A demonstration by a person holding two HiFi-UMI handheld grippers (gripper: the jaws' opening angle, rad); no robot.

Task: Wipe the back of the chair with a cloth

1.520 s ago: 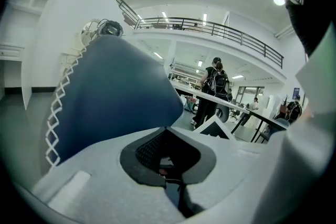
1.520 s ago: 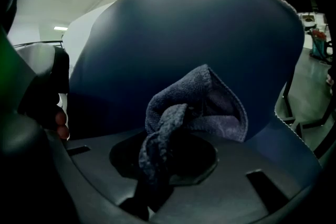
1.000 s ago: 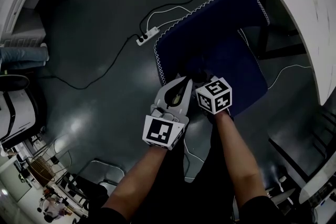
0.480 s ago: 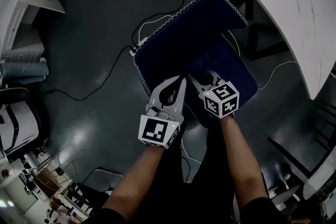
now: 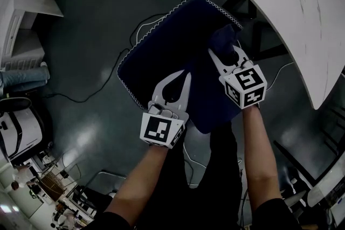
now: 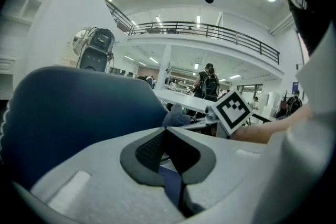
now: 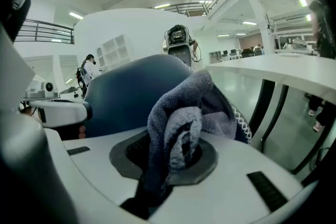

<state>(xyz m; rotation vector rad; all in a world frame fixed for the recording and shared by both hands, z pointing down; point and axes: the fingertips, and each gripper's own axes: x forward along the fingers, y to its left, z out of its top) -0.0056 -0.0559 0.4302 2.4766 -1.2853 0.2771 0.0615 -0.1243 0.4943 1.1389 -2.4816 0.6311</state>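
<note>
One cloth (image 7: 178,113), right gripper (image 5: 223,51) clamped, chair (image 5: 161,46)

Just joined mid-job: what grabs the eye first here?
A dark blue padded chair with white zigzag edge stitching fills the head view's centre. The right gripper is shut on a bunched grey-blue terry cloth over its far side; the left gripper, jaws together, sits over its near edge.

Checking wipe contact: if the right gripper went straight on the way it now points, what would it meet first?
The blue chair: the cloth clamped in the right gripper leads, and seems at or nearly on its padding, though depth is unclear.
</note>
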